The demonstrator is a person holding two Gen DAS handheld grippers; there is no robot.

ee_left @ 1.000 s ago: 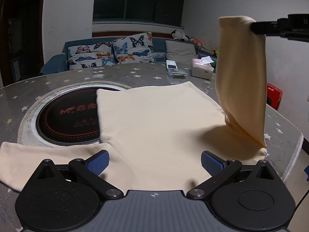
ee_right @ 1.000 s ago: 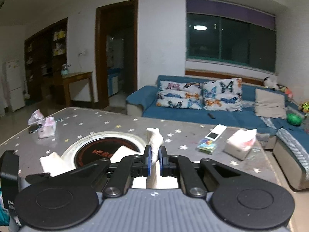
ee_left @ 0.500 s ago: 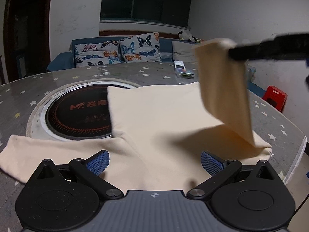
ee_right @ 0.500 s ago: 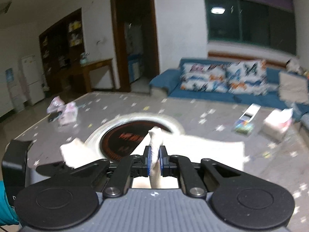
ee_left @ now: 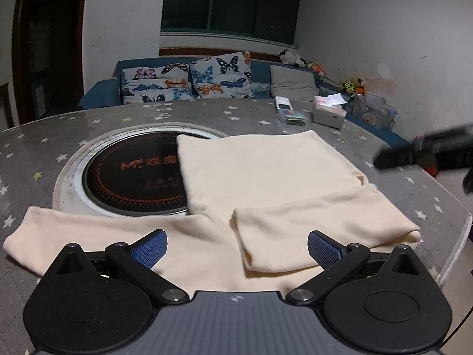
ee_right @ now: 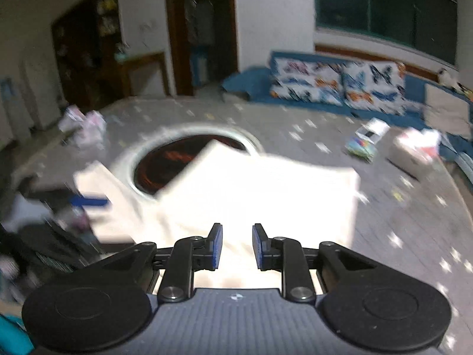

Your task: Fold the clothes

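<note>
A cream long-sleeved garment (ee_left: 266, 171) lies flat on the round grey star-patterned table (ee_left: 88, 127). Its right sleeve (ee_left: 319, 230) is folded across the body, near the front edge. Its left sleeve (ee_left: 88, 233) stretches out to the left. My left gripper (ee_left: 236, 248) stands wide open just above the garment's near edge, holding nothing. In the blurred right wrist view, my right gripper (ee_right: 235, 247) is open above the bright garment (ee_right: 266, 195), with nothing between its fingers. The right gripper's dark body (ee_left: 425, 153) shows blurred at the right of the left wrist view.
A black induction hob (ee_left: 130, 171) is set into the table centre, partly under the garment. A tissue box (ee_left: 328, 114), a remote (ee_left: 283, 105) and a small packet (ee_left: 292, 117) lie at the far right. Crumpled bags (ee_right: 85, 127) sit far left. A blue sofa (ee_left: 207, 80) stands behind.
The right gripper carried the right sleeve down and across the body, opened and let it go, then drew back to the right. The left gripper stayed open in place.
</note>
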